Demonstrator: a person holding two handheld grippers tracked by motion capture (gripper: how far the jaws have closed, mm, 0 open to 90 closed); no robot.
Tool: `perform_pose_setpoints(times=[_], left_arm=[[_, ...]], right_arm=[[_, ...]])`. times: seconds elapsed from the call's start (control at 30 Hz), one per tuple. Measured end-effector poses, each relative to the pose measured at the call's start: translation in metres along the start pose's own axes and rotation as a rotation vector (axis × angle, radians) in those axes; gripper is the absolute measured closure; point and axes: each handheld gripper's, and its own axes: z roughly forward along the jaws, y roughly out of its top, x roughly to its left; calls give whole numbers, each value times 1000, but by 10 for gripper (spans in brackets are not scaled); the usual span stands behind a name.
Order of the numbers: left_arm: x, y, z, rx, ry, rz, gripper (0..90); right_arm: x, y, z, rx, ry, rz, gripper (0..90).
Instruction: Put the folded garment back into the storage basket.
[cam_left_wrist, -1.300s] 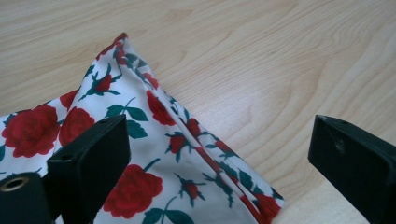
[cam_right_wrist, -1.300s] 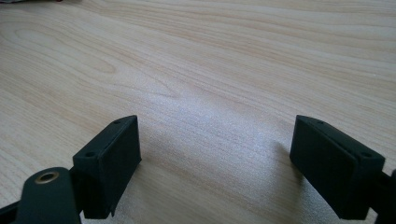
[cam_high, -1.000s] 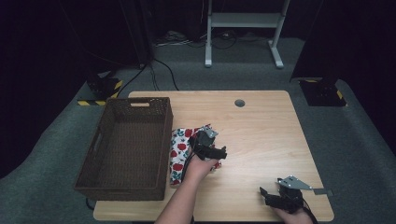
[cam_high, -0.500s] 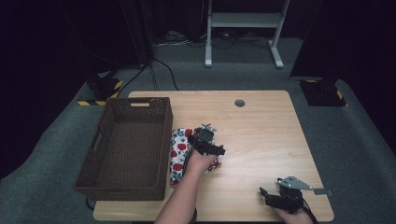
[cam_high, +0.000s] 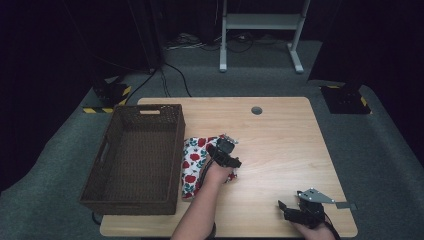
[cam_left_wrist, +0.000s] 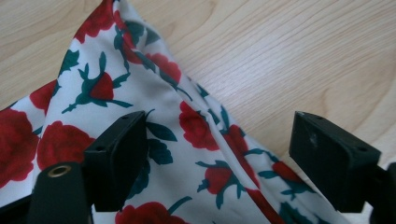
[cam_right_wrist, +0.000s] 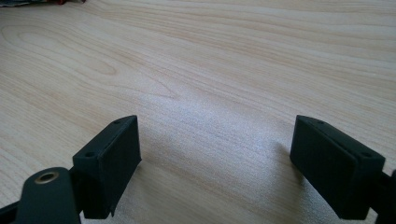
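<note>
- Since a second ago, the left gripper has barely shifted over the rose-print cloth; the right gripper has stayed put.
- Left jaws stand wide apart, straddling a raised fold of cloth, gripping nothing.
- Cloth lies beside the wicker basket, near the table's left edge.
- Right jaws gape empty by the near right corner.

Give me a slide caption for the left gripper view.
Left gripper, jaws open, poised over a raised fold of rose-print cloth on the wooden table.
</note>
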Motion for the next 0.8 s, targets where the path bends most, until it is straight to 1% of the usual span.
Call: perform_pose_setpoints(times=[0.1,0.2,0.27,0.3,0.37,0.4,0.47,0.6,0.67,0.7,0.73,0.77,0.8], left_arm=[[0,-2,4,16,-2,-5,207],[0,-3,5,14,-17,-15,188],[2,-2,5,15,-27,-25,203],[3,-2,4,12,-30,-25,237],[6,-3,3,12,-32,-27,343],[8,-3,2,20,-41,-46,370],[10,-3,0,37,-29,-40,464],[11,-2,-1,47,-17,-33,558],[9,-2,-2,50,5,-18,622],[8,-2,-2,52,25,-7,659],[7,-3,-3,55,48,13,722],[6,-4,-3,52,63,29,760],[5,-4,-3,51,66,28,770]], right_arm=[[0,0,0,-1,0,0,159],[0,0,0,-1,-1,0,159],[0,0,0,0,-1,1,159],[0,0,0,0,-2,0,160],[0,0,0,0,-2,1,160],[0,0,0,0,-3,0,160],[1,0,0,2,-4,0,160],[1,0,0,2,-4,-1,159],[0,0,0,-1,-4,-7,160],[1,0,0,1,-4,-4,160],[1,0,0,1,-5,-6,160],[1,0,0,1,-6,-5,160],[1,0,0,1,-6,-6,160]])
